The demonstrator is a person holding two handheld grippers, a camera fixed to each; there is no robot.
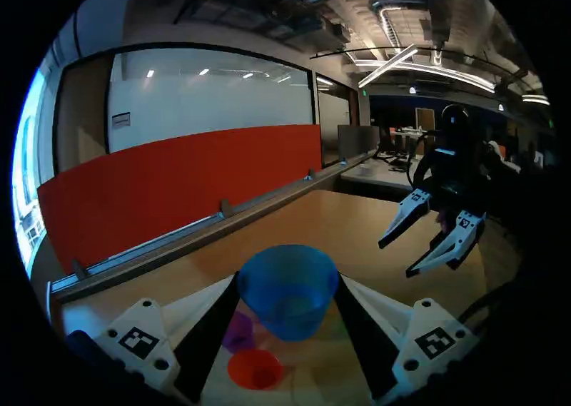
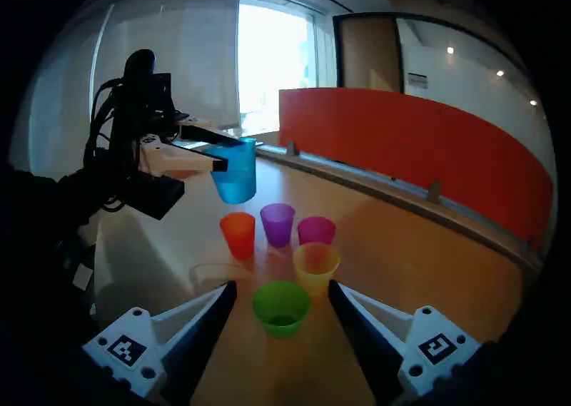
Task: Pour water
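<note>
A translucent blue cup [image 1: 289, 295] is clamped upright between the fingers of my left gripper [image 1: 287, 277], raised above the table. In the right gripper view that left gripper [image 2: 223, 153] holds the blue cup [image 2: 234, 172] over the far side of a cluster of cups: orange [image 2: 238, 233], purple [image 2: 277, 222], magenta [image 2: 316, 230], yellow [image 2: 316, 263] and green [image 2: 281, 306]. My right gripper [image 2: 282, 286] is open, its fingers flanking the green cup without touching it. Seen from the left gripper view, the right gripper [image 1: 432, 238] hangs open above the table at right.
The wooden table [image 2: 400, 263] runs along an orange partition [image 2: 428, 142] with a metal rail. A clear cup [image 2: 210, 272] stands left of the green one. Below the blue cup I see the purple cup [image 1: 239, 331] and orange cup [image 1: 255, 368].
</note>
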